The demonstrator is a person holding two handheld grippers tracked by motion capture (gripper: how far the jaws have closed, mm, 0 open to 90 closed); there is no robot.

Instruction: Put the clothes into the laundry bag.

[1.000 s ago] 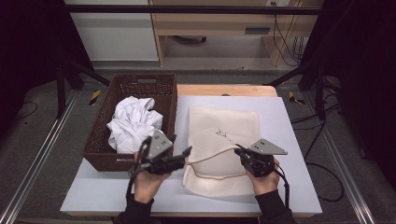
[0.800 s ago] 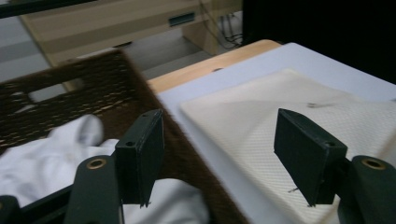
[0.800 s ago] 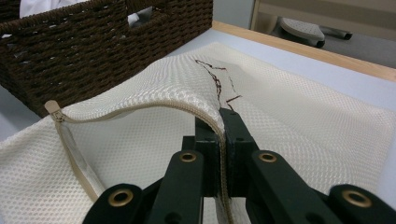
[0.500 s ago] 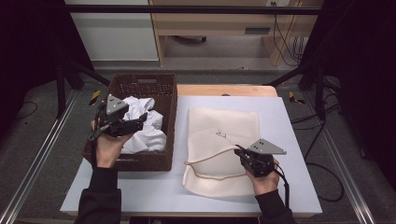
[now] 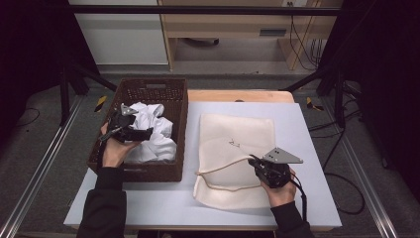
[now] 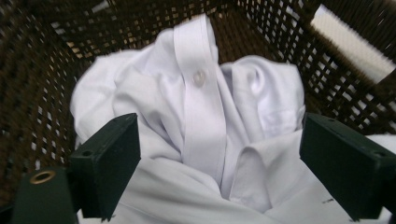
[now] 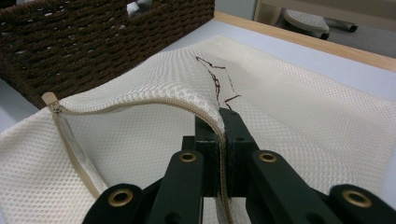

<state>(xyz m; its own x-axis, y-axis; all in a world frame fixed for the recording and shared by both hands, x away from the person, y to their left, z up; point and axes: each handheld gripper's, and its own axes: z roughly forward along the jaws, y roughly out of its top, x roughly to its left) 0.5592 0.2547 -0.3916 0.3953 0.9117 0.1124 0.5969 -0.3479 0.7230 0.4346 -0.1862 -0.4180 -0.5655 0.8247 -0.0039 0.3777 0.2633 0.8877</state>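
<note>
my left claw (image 5: 140, 134) is out over the basket (image 5: 181, 124), held in my left hand (image 5: 113, 148) with the forearm in a dark sleeve (image 5: 103, 208) reaching up from the bottom edge. in the left gripper view its two black jaws stand wide apart, tips low against the crumpled white shirt (image 6: 205, 140) and gripping nothing. my right claw (image 5: 253, 159) sits lower right over the table (image 5: 307, 129), right hand (image 5: 278, 191) wrapped around its body, grey three-cornered plate (image 5: 281, 155) on top, cable (image 5: 300, 198) trailing back along the wrist. in the right gripper view its jaws are pressed together on the zipper edge (image 7: 140, 106) of the mesh bag (image 7: 303, 116), lifting that edge slightly.
</note>
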